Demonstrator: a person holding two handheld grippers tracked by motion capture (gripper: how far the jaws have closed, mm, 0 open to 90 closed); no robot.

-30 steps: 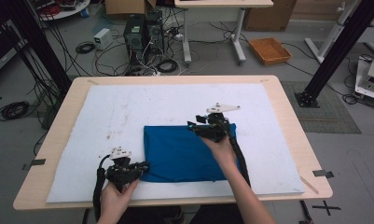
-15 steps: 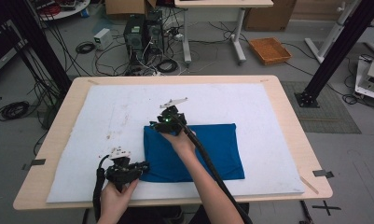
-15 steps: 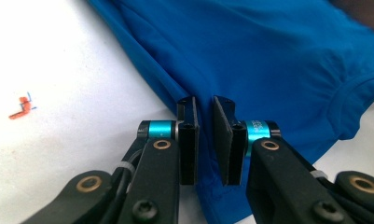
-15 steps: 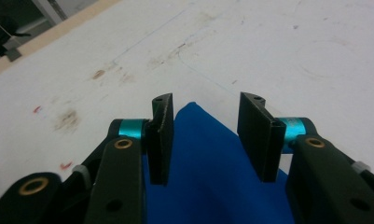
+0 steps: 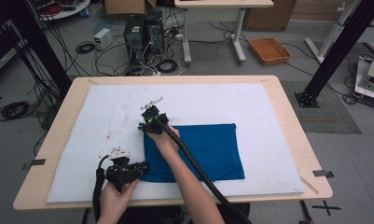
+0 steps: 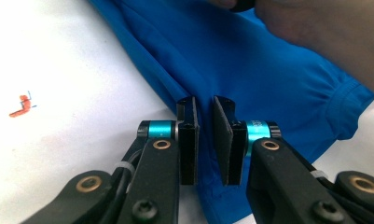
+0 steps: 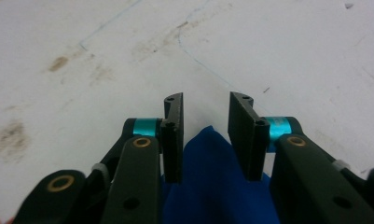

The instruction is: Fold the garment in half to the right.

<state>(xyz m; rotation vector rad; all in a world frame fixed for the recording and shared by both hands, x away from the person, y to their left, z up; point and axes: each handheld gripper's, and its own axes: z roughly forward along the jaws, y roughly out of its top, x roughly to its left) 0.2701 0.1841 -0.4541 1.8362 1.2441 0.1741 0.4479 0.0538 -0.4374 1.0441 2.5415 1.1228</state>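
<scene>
From the high view, a blue cloth [image 5: 198, 151] lies folded on the white-padded counter [image 5: 82, 116], the right gripper [image 5: 149, 122] at its far left corner, the left gripper [image 5: 140, 167] at the near one. In the left gripper view, the left jaws pinch a cloth fold. In the right gripper view, the right jaws stand apart, the corner loose between them (one fold looks done; more may remain).

Even, bright light falls from overhead in the high view; the white mat [image 5: 222, 100] shows no glare, and only a thin shadow lies under the forearm [image 5: 189, 179]. That view is soft and grainy. In both gripper views the near jaws are slightly blurred, and the hand [image 6: 315, 28] at upper right is out of focus.
</scene>
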